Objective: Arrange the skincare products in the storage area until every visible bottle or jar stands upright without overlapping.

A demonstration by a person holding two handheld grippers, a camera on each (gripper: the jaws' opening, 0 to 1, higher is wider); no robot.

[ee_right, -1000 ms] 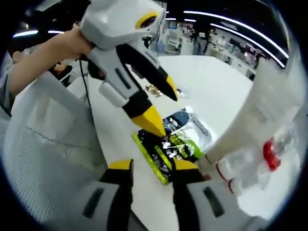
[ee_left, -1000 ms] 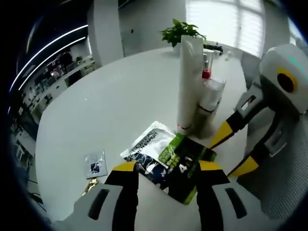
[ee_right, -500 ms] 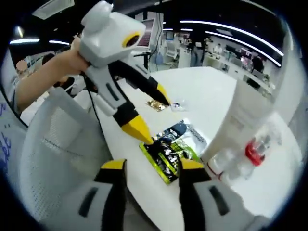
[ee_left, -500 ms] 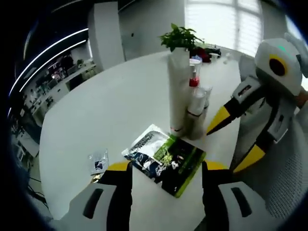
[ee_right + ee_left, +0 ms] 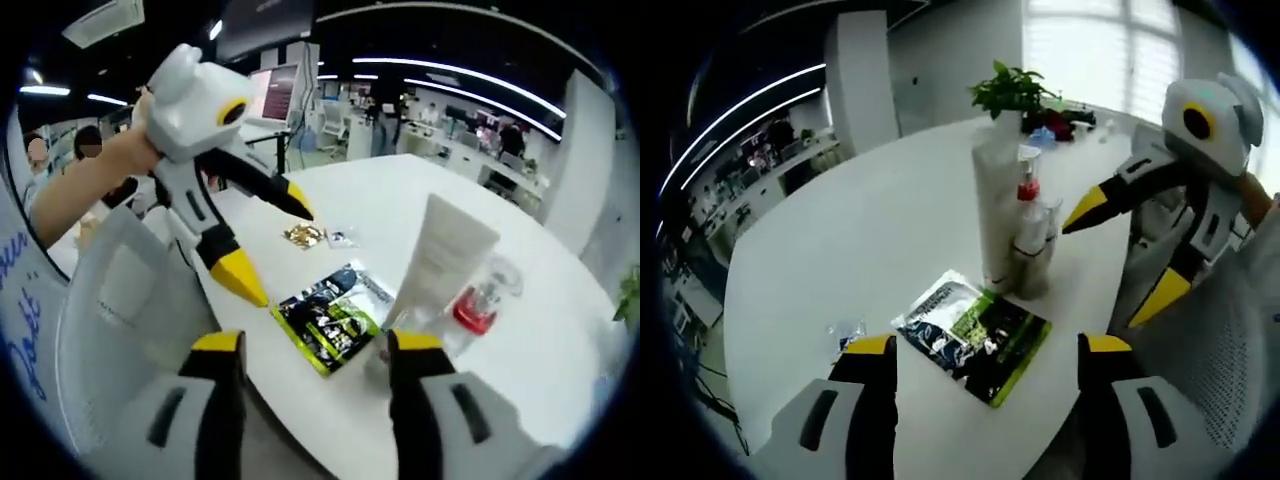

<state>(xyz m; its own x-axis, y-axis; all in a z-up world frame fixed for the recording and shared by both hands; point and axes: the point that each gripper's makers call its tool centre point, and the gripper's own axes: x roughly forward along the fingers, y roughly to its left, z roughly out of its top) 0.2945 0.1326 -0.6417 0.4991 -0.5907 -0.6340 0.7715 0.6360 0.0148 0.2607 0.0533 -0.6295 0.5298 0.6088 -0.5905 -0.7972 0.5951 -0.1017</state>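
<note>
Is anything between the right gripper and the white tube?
Nothing visible. The right gripper is open above the table edge; the white tube stands ahead and to its right. The flat sachet lies left of that path.

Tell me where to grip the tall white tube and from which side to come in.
Grip the white tube around its upper body, above the red-capped pump bottle that stands against it, jaws across its narrow faces. It stands upright on its cap, so come in level from the side of the flat sachets, probably with the open right gripper, which faces it.
</note>
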